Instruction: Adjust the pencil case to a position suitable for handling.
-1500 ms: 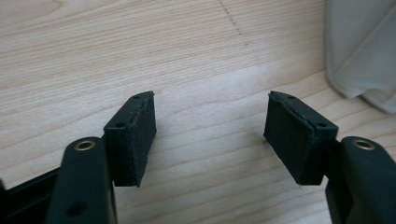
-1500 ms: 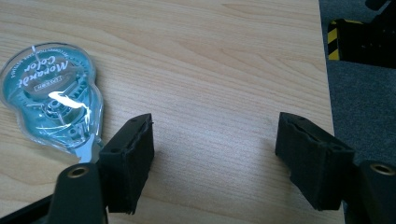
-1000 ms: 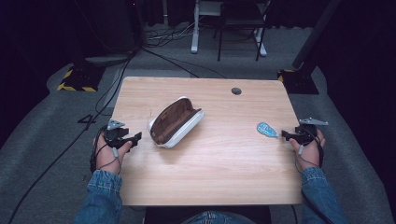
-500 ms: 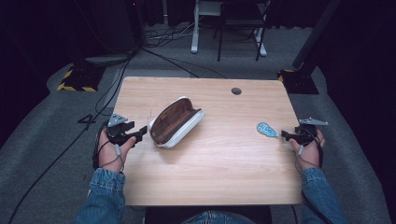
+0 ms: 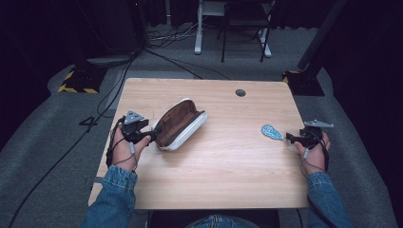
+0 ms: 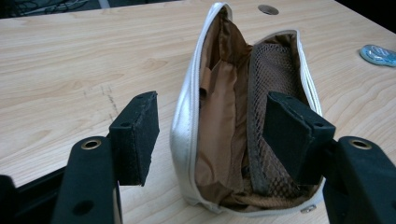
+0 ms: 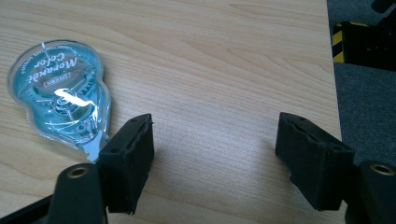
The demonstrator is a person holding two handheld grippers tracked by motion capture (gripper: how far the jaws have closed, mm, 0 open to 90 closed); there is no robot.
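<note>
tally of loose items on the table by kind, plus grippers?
Pouch, open, white outside, brown lining: 1
Blue tape dispenser: 1
Grippers: 2, left gripper at the pouch's near end, right gripper beside the dispenser, both with jaws open
Total: 4

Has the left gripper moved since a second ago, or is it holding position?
Yes. The left gripper has moved toward the open pouch, which lies where it did; its jaws, just opening, now straddle the pouch's near end.
</note>
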